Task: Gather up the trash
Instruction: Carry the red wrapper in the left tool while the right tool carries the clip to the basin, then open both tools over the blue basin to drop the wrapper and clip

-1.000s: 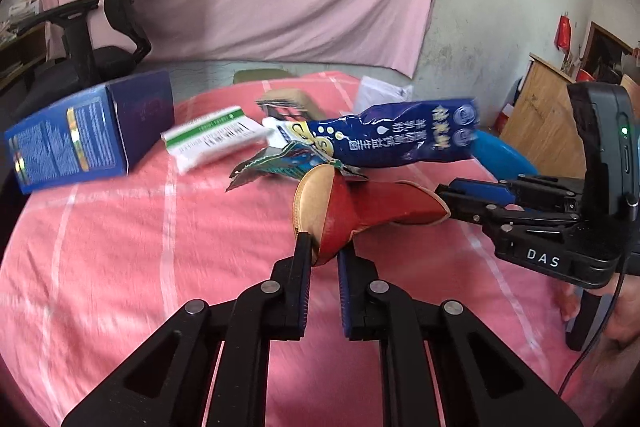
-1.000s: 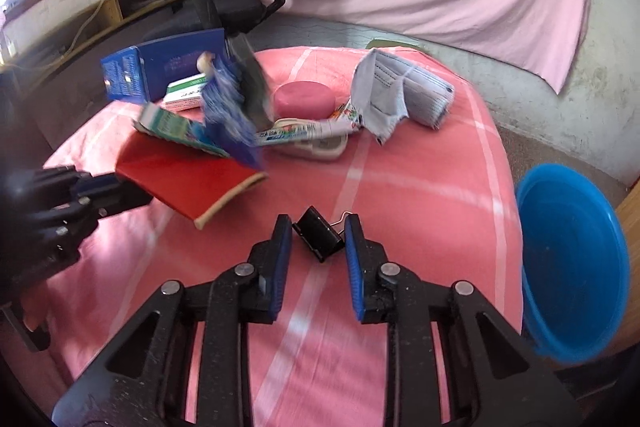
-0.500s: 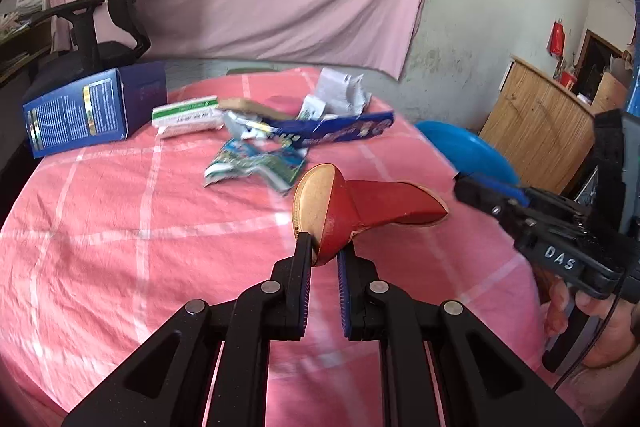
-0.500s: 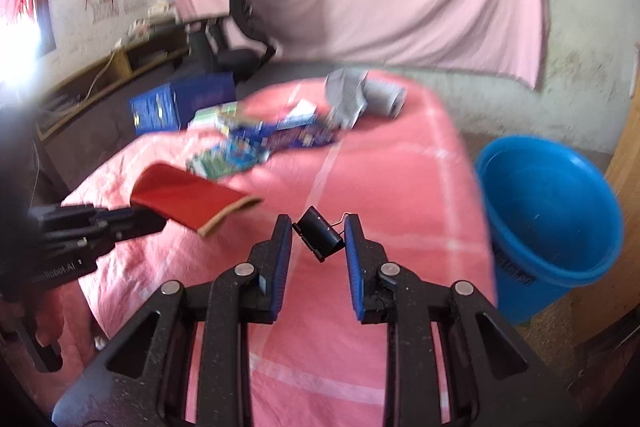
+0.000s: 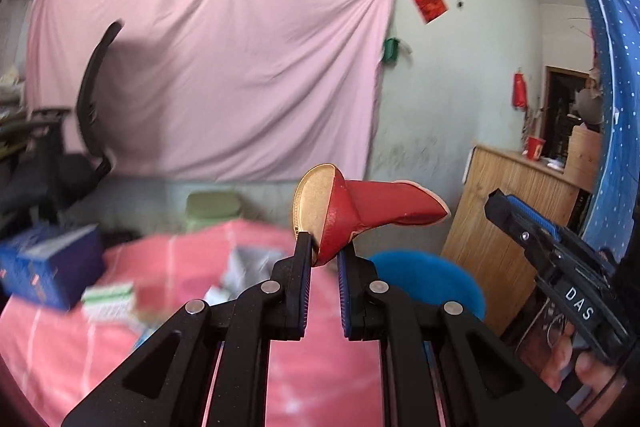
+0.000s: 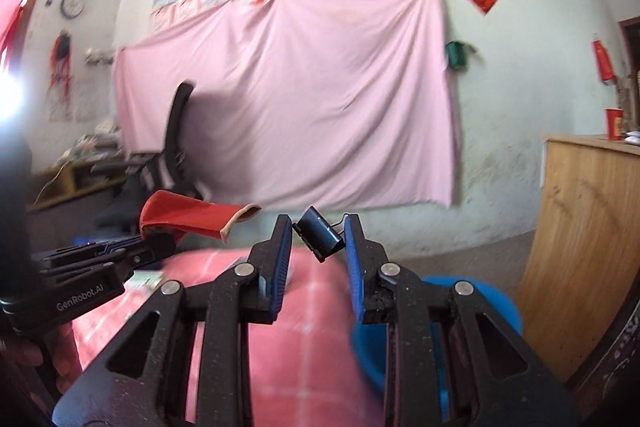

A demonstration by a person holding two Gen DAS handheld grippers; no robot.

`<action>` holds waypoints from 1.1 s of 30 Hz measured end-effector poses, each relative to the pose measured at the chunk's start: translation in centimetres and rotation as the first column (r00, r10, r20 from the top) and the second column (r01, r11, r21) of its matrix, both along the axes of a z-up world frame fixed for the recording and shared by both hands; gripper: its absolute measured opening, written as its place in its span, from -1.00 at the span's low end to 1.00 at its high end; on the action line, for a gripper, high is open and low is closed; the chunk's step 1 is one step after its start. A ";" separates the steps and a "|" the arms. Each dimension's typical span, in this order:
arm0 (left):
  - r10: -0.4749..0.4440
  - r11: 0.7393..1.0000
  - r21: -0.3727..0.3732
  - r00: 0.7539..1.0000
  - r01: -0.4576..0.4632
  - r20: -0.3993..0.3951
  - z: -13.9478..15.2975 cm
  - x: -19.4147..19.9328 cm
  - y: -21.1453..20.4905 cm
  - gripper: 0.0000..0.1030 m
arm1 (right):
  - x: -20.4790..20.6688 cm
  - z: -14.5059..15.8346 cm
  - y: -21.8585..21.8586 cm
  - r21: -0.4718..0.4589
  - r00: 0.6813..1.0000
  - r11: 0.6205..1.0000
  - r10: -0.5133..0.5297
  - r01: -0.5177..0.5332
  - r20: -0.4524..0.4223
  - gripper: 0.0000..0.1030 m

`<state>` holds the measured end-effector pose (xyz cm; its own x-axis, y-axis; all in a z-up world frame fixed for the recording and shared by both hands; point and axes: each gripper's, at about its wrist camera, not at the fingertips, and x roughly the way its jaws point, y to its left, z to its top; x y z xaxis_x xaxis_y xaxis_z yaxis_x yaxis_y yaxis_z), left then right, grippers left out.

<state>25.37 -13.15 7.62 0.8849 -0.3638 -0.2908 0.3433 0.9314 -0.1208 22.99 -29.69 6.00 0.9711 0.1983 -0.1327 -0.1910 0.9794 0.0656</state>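
1. Two grippers are now riding high above the table [image 5: 72, 339], where half a second ago both were looking down across it; the cameras are taking in mostly the pink sheet [image 5: 224, 75] on the far wall
2. Left gripper [image 5: 323, 255] is clenching its fingers on the near end of the red-and-gold wrapper [image 5: 360, 211], which is sticking up and out to the right, well clear of the cloth
3. Right gripper [image 6: 317, 241] is pinching the black binder clip [image 6: 320, 237] between its blue-padded fingers, the clip sitting tilted at the tips
4. Blue bucket [image 5: 428, 279] is sitting low on the right, just beyond the table edge and partly hidden behind both sets of fingers
5. Remaining litter, the blue box [image 5: 48, 271] and blurred packets at far left, is lying on the table uncollected
6. Judging by the lift, both loads are probably heading for the bucket next, so this round of collecting looks about halfway through
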 end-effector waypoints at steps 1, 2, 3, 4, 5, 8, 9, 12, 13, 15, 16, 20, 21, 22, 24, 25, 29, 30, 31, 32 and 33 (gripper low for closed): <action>-0.013 1.000 0.004 1.000 0.013 0.010 0.3 0.6 -0.9 -0.81 | 0.4 0.2 -0.8 0.011 1.000 1.000 -0.025 0.024 0.017 -0.08; -0.028 1.000 0.013 0.999 0.028 0.019 0.5 1.5 -2.0 -0.81 | 0.9 0.2 -1.7 0.015 0.998 0.999 -0.047 0.046 0.029 -0.08; -0.040 0.999 0.024 0.999 0.039 0.022 0.6 2.0 -3.1 -0.81 | 1.0 0.0 -2.4 0.015 0.997 0.998 -0.065 0.064 0.036 -0.08; -0.053 0.998 0.035 0.998 0.052 0.019 0.6 2.9 -3.9 -0.81 | 1.5 -0.2 -3.2 0.017 0.996 0.996 -0.087 0.087 0.037 -0.08; -0.068 0.997 0.046 0.998 0.068 0.009 0.4 3.8 -5.1 -0.81 | 1.9 -0.4 -4.0 0.021 0.994 0.994 -0.105 0.105 0.034 -0.08; -0.105 0.992 0.059 0.994 0.107 -0.033 -0.5 6.2 -7.3 -0.81 | 2.9 -1.4 -6.5 0.034 0.988 0.987 -0.156 0.156 0.011 -0.08; -0.115 0.991 0.066 0.992 0.118 -0.050 -1.0 6.9 -8.3 -0.81 | 3.1 -1.8 -7.2 0.040 0.986 0.985 -0.167 0.167 0.000 -0.08; -0.138 0.984 0.095 0.984 0.149 -0.110 -2.5 8.8 -10.6 -0.81 | 4.2 -3.4 -9.2 0.061 0.977 0.976 -0.206 0.209 -0.054 -0.08; -0.144 0.982 0.105 0.980 0.159 -0.136 -3.1 9.5 -11.3 -0.81 | 4.4 -3.9 -9.7 0.062 0.975 0.974 -0.213 0.217 -0.070 -0.08; -0.152 0.978 0.115 0.970 0.176 -0.189 -4.3 10.8 -12.6 -0.81 | 5.0 -5.1 -10.5 0.063 0.968 0.971 -0.224 0.232 -0.114 -0.08; -0.157 0.976 0.116 0.964 0.185 -0.214 -4.9 11.4 -13.2 -0.81 | 5.3 -5.7 -10.9 0.063 0.964 0.969 -0.229 0.239 -0.138 -0.08; -0.164 0.971 0.118 0.935 0.210 -0.315 -7.3 13.5 -15.2 -0.81 | 7.2 -7.7 -12.0 0.066 0.947 0.965 -0.234 0.254 -0.220 -0.08; -0.164 0.970 0.116 0.928 0.213 -0.335 -7.8 13.8 -15.6 -0.81 | 7.5 -8.1 -12.3 0.071 0.944 0.965 -0.231 0.254 -0.237 -0.08; -0.164 0.970 0.113 0.920 0.216 -0.356 -8.3 14.2 -15.9 -0.81 | 7.9 -8.5 -12.7 0.074 0.939 0.964 -0.228 0.254 -0.257 -0.07; -0.163 0.969 0.110 0.907 0.222 -0.388 -9.2 14.9 -16.5 -0.81 | 8.5 -9.2 -13.0 0.068 0.928 0.962 -0.235 0.265 -0.289 -0.07; -0.165 0.968 0.108 0.900 0.225 -0.403 -9.6 15.1 -16.7 -0.80 | 8.7 -9.5 -13.3 0.074 0.923 0.961 -0.232 0.266 -0.306 -0.07; -0.173 0.965 0.100 0.877 0.242 -0.449 -10.6 15.6 -16.9 -0.80 | 9.3 -10.6 -14.5 0.089 0.906 0.955 -0.236 0.283 -0.352 -0.06; -0.172 0.964 0.102 0.872 0.244 -0.459 -10.8 15.8 -17.0 -0.79 | 9.5 -10.7 -14.7 0.095 0.904 0.954 -0.233 0.284 -0.359 -0.06; -0.169 0.964 0.103 0.868 0.243 -0.467 -10.9 15.9 -17.1 -0.79 | 9.7 -10.9 -14.9 0.100 0.901 0.953 -0.232 0.286 -0.367 -0.06; -0.167 0.965 0.100 0.866 0.241 -0.472 -11.0 15.9 -16.9 -0.78 | 9.7 -11.1 -15.1 0.102 0.898 0.952 -0.232 0.288 -0.375 -0.06; -0.165 0.967 0.093 0.863 0.236 -0.478 -11.1 16.0 -16.8 -0.74 | 9.9 -11.1 -15.2 0.101 0.895 0.952 -0.232 0.290 -0.380 -0.06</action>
<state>41.33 -29.94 -3.44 0.5477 -0.4417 -0.7106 0.4625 0.8676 -0.1829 32.88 -44.88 -5.11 0.8822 -0.0104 -0.4707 0.1352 0.9633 0.2320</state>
